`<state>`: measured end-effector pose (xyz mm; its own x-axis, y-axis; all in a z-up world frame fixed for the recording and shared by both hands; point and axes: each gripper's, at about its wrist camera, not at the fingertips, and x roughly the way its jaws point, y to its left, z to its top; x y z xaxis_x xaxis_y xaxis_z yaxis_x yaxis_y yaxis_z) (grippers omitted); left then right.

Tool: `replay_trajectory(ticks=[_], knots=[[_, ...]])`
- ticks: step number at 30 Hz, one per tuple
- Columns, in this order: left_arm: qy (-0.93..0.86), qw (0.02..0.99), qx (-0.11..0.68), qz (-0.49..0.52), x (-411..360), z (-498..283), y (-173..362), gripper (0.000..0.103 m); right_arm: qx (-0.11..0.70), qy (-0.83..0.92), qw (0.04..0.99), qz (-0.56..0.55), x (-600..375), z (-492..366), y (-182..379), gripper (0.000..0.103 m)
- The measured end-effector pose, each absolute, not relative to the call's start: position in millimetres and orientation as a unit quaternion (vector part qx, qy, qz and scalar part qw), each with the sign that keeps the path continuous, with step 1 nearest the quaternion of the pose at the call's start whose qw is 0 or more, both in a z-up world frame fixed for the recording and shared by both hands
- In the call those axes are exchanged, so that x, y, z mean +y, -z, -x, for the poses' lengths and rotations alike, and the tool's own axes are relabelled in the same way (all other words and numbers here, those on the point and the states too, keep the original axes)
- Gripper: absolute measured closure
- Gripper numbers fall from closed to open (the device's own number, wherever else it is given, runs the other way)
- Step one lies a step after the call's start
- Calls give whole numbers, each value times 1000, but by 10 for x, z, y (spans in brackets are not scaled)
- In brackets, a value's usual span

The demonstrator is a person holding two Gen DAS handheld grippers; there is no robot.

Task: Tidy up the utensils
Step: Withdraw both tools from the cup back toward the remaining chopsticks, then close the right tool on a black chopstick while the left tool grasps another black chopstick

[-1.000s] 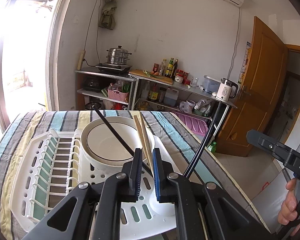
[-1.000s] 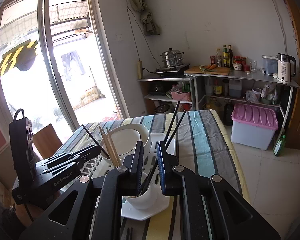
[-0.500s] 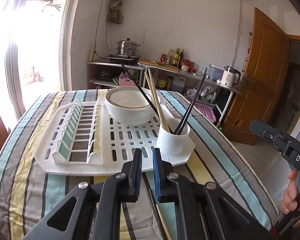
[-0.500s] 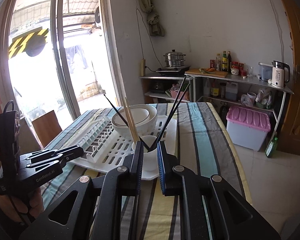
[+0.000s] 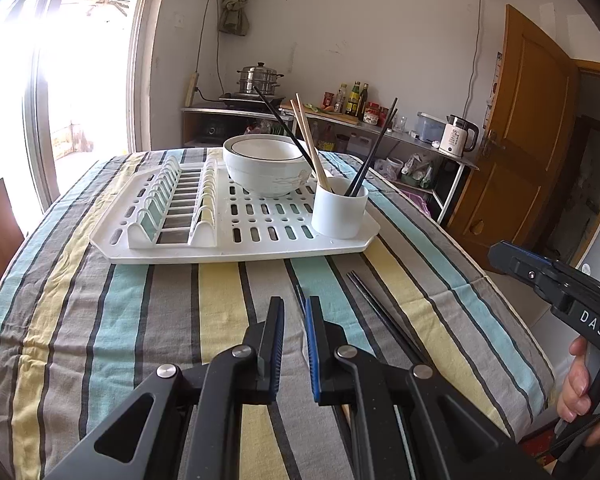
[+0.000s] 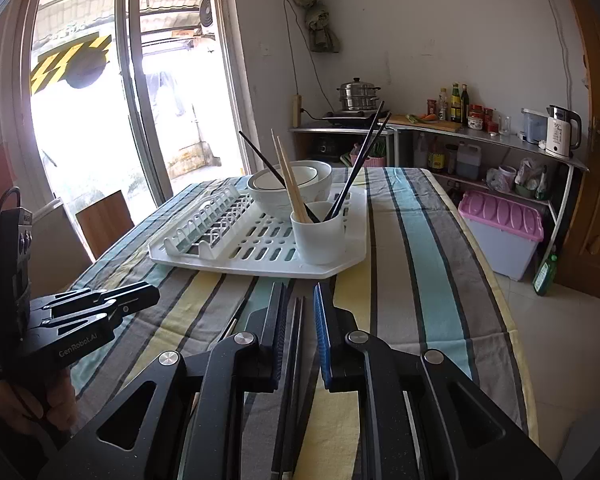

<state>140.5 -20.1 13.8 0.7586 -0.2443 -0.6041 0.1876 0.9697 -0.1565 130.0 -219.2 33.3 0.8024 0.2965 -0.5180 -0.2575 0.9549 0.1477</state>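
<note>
A: Stock check. Put away?

B: White cup point(image 5: 339, 209) at the near right corner of the drying rack point(image 5: 236, 246): one wooden chopstick pair point(image 5: 310, 145), one black pair point(image 5: 370, 156) and a single black chopstick point(image 5: 284, 130), all upright and leaning. Bowl point(image 5: 266, 168) on the rack behind the cup.

A: Outstanding?

B: Black chopsticks point(image 5: 384, 316) flat on the striped counter point(image 5: 140, 320), near the rack's front edge, well apart from the cup. The right wrist view shows them running under that claw. A pale stick may lie beside them; too hidden to count.

A: Claws?

B: Left claw point(image 5: 294, 312): narrow gap, nothing in it. Right claw point(image 6: 300, 300): narrow gap too, empty, poised above the loose chopsticks; contact not evident.

A: Status?

B: Mostly done, by my estimate; the loose chopsticks remain to be lifted into the cup.
</note>
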Motion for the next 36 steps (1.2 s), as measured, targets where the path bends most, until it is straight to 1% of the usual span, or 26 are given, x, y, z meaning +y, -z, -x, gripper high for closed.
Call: replay_trajectory(ticks=[11,13,15,17,26,36], knots=[[122,924,361,43,-242,-1446,61,93,302,-151,941,-29,-2147,-1326,-170,89],[125,920,368,43,-257,-1485,104,92,308,-154,938,-27,-2138,-1365,-128,89],[127,916,377,44,-270,-1532,151,87,318,-156,935,-25,-2120,-1406,-79,89],[129,912,387,45,-277,-1582,197,86,329,-161,930,-23,-2106,-1461,-20,89],[133,898,418,42,-341,-1780,343,83,395,-175,902,-9,-2013,-1823,340,89],[130,889,437,32,-402,-1889,426,82,429,-171,887,15,-1936,-2020,526,89]])
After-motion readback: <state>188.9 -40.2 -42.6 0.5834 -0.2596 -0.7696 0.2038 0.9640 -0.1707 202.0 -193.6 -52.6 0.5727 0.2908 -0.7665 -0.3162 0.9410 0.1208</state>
